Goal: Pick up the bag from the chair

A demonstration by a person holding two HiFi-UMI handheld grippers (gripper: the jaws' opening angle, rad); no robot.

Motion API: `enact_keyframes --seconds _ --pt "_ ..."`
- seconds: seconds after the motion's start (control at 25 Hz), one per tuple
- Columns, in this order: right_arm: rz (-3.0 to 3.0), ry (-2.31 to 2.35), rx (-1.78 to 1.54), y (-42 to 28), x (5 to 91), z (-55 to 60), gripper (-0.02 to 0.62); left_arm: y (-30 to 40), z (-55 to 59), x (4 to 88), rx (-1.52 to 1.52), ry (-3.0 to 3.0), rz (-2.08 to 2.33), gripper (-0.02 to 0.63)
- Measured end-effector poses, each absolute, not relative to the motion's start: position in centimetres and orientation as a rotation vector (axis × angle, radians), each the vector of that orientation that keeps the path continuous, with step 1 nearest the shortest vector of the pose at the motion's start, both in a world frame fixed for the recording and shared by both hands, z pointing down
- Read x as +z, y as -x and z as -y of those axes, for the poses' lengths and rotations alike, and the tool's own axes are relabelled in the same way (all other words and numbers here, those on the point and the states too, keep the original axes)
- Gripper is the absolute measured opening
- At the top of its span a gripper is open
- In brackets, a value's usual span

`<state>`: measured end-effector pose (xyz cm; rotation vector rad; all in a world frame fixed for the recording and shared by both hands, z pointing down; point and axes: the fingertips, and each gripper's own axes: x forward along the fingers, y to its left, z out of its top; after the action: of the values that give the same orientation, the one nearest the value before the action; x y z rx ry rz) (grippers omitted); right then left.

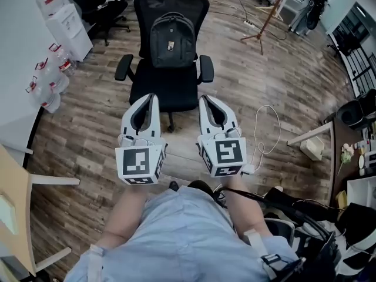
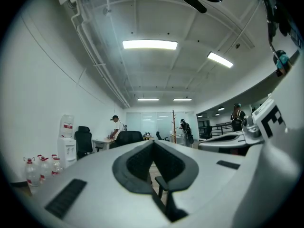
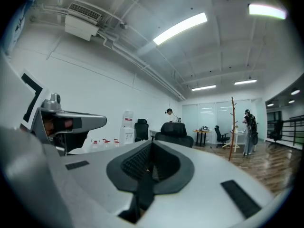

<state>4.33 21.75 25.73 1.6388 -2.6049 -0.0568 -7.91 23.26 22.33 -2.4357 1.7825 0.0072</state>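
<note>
A dark grey backpack (image 1: 172, 40) stands upright on the seat of a black office chair (image 1: 170, 93), leaning on its backrest, at the top middle of the head view. My left gripper (image 1: 148, 98) and right gripper (image 1: 207, 100) are held side by side just short of the chair's front edge, pointing at it. Both are shut with nothing between the fingers. In the left gripper view the left gripper (image 2: 153, 144) points level across the room, with the chair's top (image 2: 129, 137) beyond. The right gripper (image 3: 152, 144) likewise faces the chair (image 3: 175, 129). The backpack is hidden in both gripper views.
A water dispenser (image 1: 67, 25) and water bottles (image 1: 50, 81) stand at the left wall. A wooden coat stand (image 1: 267, 16) is at the back right. A white cable (image 1: 264, 128) lies on the wood floor. A wooden table (image 1: 14, 216) is at my left, a cluttered desk (image 1: 352, 157) at my right.
</note>
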Motion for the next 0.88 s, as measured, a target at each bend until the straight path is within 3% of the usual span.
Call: enact_keyframes --seconds 0.88 --pt "2.605 -1.651 0.038 -7.2 28.9 -0.2 0.002 5.6 -2.4 25.4 -0.151 2.423 -1.825 0.002"
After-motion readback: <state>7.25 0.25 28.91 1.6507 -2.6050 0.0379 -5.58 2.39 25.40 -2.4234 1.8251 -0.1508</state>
